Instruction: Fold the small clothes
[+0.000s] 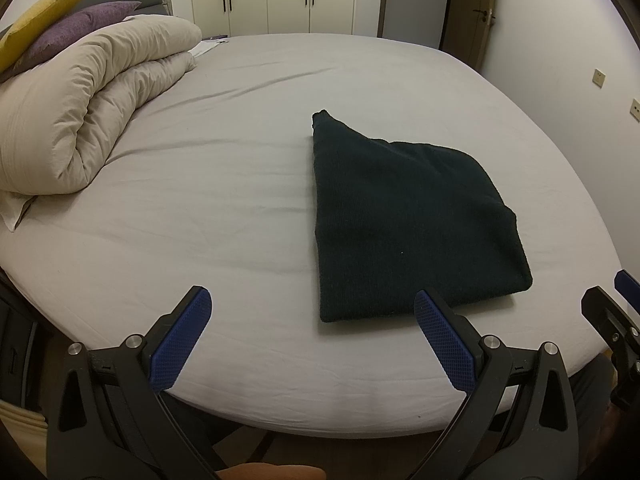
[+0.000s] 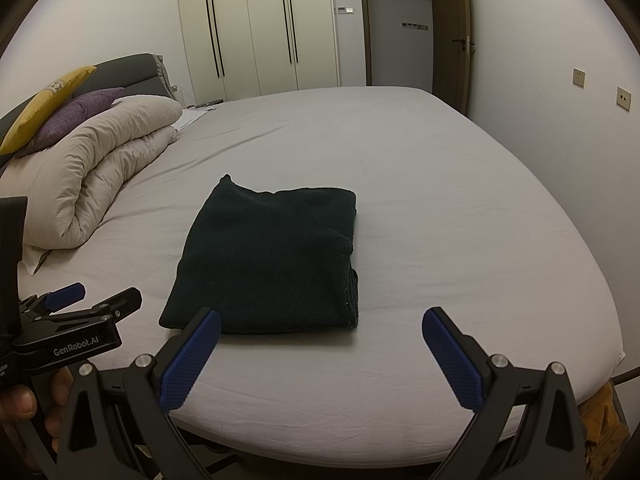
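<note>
A dark knitted garment (image 1: 404, 216) lies folded into a flat block on the grey bed sheet (image 1: 224, 184), one corner sticking out at its far left. My left gripper (image 1: 312, 300) hovers open over the bed's near edge, its right finger just in front of the garment's near edge, nothing between the blue pads. In the right wrist view the same garment (image 2: 268, 256) sits ahead and slightly left. My right gripper (image 2: 320, 320) is open and empty, just short of the garment's near edge. The left gripper (image 2: 92, 296) shows at the left, held by a hand.
A rolled beige duvet (image 1: 92, 112) with purple and yellow cushions (image 1: 64, 28) fills the bed's left side. Wardrobe doors (image 2: 256, 28) and a doorway (image 2: 412, 36) stand behind the bed; a wall (image 2: 560, 120) runs along the right. The sheet around the garment is bare.
</note>
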